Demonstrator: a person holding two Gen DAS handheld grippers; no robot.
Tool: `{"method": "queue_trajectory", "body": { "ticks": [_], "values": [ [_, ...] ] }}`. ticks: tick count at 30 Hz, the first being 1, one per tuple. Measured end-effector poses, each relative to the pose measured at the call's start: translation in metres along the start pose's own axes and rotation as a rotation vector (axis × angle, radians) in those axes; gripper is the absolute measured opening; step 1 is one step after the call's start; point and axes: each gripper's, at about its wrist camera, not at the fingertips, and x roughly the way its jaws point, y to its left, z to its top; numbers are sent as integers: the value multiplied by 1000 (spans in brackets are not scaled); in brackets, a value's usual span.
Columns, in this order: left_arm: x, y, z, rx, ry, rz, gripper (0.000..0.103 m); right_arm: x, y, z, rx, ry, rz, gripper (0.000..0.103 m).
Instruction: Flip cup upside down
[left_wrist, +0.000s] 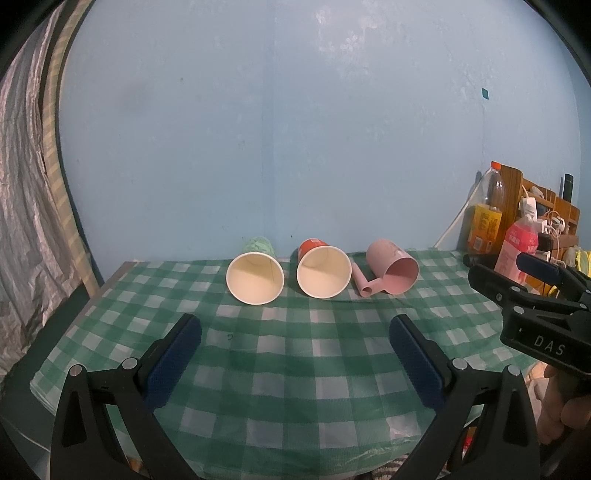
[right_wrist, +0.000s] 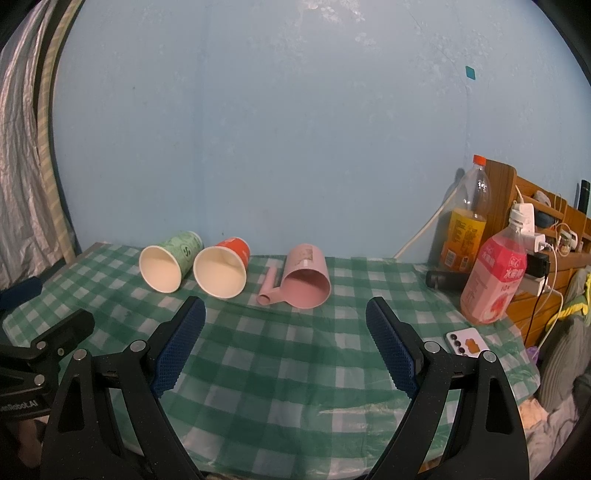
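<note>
Left gripper (left_wrist: 295, 363) agape; right gripper (right_wrist: 286, 343) agape | three cups (right_wrist: 225, 271) sideways

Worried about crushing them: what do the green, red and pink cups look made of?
Green cup and red cup: likely thin paper, matte cream inside, rolled rim. Pink cup: probably rigid plastic, smooth, with moulded handle.

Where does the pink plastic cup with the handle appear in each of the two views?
Left wrist view: pink plastic cup with handle, right of centre, lying on its side.
Right wrist view: left of centre.
Shared landmark: red paper cup beside it, on its handle side.
</note>
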Motion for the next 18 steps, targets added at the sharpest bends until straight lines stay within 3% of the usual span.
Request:
{"method": "queue_trajectory", "body": {
  "ticks": [18],
  "values": [
    [1, -1, -2, 2, 4, 1, 103, 0, -1, -1, -1, 1, -1, 88]
  ]
}}
